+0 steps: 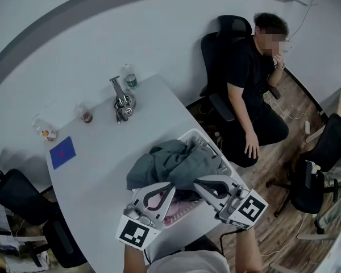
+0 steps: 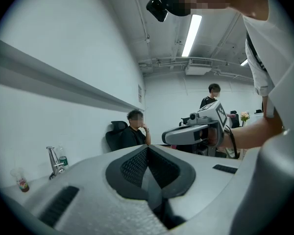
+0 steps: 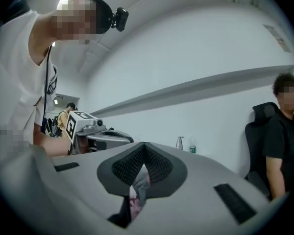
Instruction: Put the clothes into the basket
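- We judge the step in hand to be the last tucking-in. The grey garment (image 1: 171, 162) is heaped over the far end of the basket (image 1: 209, 145), at about 6 o'clock on the table (image 1: 102, 175) in the head view. Part of it spills over the rim toward 9 o'clock.
- The right gripper (image 1: 198, 182) has its jaws together, and its own view shows a fold of grey and pink cloth pinched between them.
- The left gripper (image 1: 171, 185) also has its jaws together at the garment's near edge. A grey strip in the gap looks like cloth, so we read it as clamped on the same garment.
- Pink cloth (image 1: 176, 212) already lies inside the basket, below both grippers.
- Next, we think, the overhang must be lifted clear of the rim, carried toward 3 o'clock over the opening, and lowered before either grip lets go.
- At 11 to 12 o'clock, well apart, stand a metal fixture (image 1: 123, 101), a bottle (image 1: 130, 79), two cups (image 1: 86, 116) and a blue pad (image 1: 62, 152).
- A seated person (image 1: 253, 90) at 2 o'clock is off the table. Nothing blocks the basket.
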Action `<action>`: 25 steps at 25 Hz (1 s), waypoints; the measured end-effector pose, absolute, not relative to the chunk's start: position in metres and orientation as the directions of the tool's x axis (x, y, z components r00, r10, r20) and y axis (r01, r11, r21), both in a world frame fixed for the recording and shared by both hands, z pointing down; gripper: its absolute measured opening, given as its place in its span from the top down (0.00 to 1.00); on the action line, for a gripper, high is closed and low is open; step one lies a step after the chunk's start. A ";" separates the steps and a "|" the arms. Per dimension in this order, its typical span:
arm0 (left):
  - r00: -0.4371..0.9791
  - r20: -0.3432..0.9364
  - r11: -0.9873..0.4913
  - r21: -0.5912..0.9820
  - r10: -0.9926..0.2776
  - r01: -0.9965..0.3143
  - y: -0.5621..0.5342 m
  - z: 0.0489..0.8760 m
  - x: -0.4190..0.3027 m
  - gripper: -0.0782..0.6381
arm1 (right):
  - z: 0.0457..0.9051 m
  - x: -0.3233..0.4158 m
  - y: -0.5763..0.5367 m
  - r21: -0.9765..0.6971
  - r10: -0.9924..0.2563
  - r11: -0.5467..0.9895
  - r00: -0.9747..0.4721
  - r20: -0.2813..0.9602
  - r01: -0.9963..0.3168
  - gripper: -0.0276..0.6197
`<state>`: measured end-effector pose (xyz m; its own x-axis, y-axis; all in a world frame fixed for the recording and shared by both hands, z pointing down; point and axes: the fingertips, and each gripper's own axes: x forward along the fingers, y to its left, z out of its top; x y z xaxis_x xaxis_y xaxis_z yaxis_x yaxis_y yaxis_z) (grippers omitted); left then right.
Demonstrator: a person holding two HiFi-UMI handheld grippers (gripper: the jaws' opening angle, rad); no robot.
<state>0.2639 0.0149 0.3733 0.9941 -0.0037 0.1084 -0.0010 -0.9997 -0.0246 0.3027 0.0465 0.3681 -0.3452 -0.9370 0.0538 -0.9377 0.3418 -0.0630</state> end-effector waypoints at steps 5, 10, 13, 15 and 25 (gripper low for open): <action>0.997 0.077 -0.999 0.034 0.018 0.015 0.024 0.370 0.255 0.88 | 0.378 0.298 0.058 -0.077 -0.954 0.292 -0.296 0.051 -0.953 0.95; 0.997 0.075 -0.999 0.035 0.021 0.018 0.030 0.369 0.249 0.88 | 0.379 0.293 0.065 -0.078 -0.960 0.272 -0.276 0.051 -0.959 0.95; 0.997 0.070 -0.999 0.031 0.020 0.017 0.033 0.365 0.244 0.88 | 0.377 0.290 0.069 -0.070 -0.962 0.266 -0.270 0.052 -0.961 0.95; 0.997 0.069 -1.000 0.025 0.020 0.019 0.036 0.363 0.242 0.88 | 0.376 0.288 0.072 -0.066 -0.963 0.262 -0.265 0.054 -0.963 0.95; 0.997 0.067 -1.000 0.018 0.025 0.024 0.044 0.358 0.232 0.88 | 0.375 0.279 0.076 -0.047 -0.964 0.255 -0.257 0.070 -0.966 0.95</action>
